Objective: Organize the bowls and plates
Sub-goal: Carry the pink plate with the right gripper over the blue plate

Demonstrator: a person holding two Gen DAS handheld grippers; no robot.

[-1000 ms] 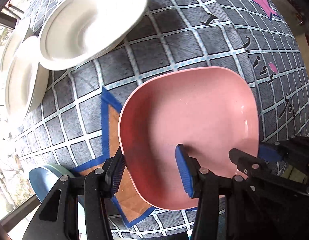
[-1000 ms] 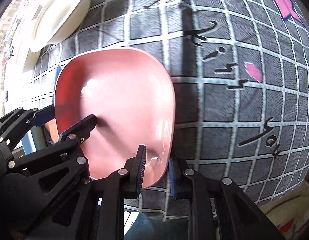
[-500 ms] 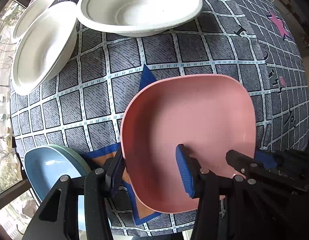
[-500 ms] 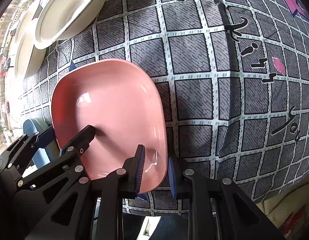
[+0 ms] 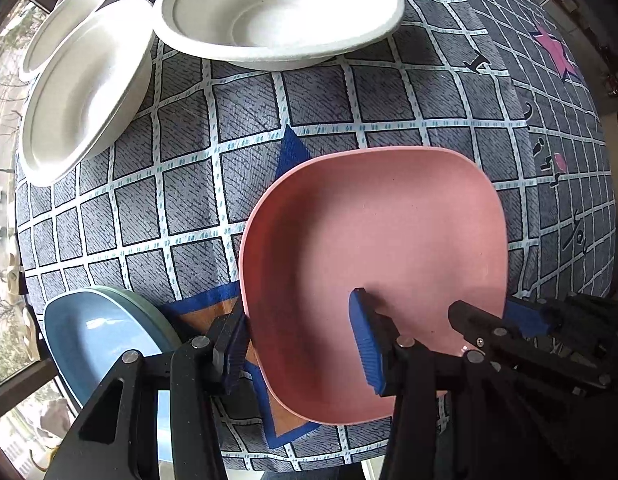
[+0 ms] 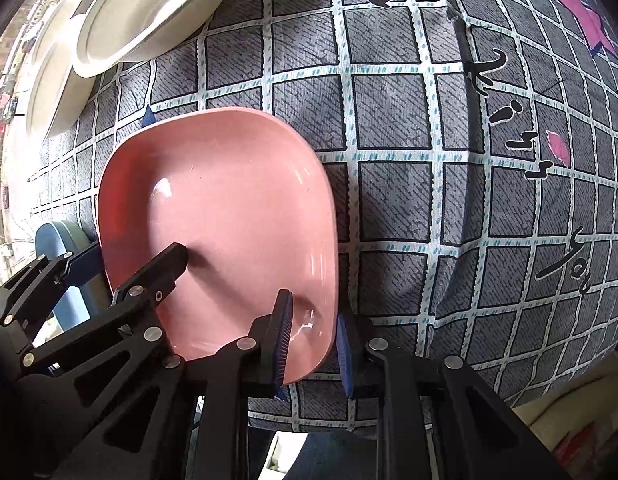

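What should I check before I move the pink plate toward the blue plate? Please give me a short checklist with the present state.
1. Left hand-held gripper straddles the near-left rim of the pink plate: ok.
2. Right hand-held gripper clamps the plate's near-right rim: ok.
3. Left grip firm: cannot tell; its fingers stand wide apart.
4. Blue plate face-up and bare where visible: ok.
5. White bowls away from the path: ok.
6. Pink plate lifted off the tablecloth: cannot tell.

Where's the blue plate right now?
Left wrist view, bottom left: the blue plate sits at the table's near-left edge, stacked on a green plate, just left of the pink plate both grippers hold.
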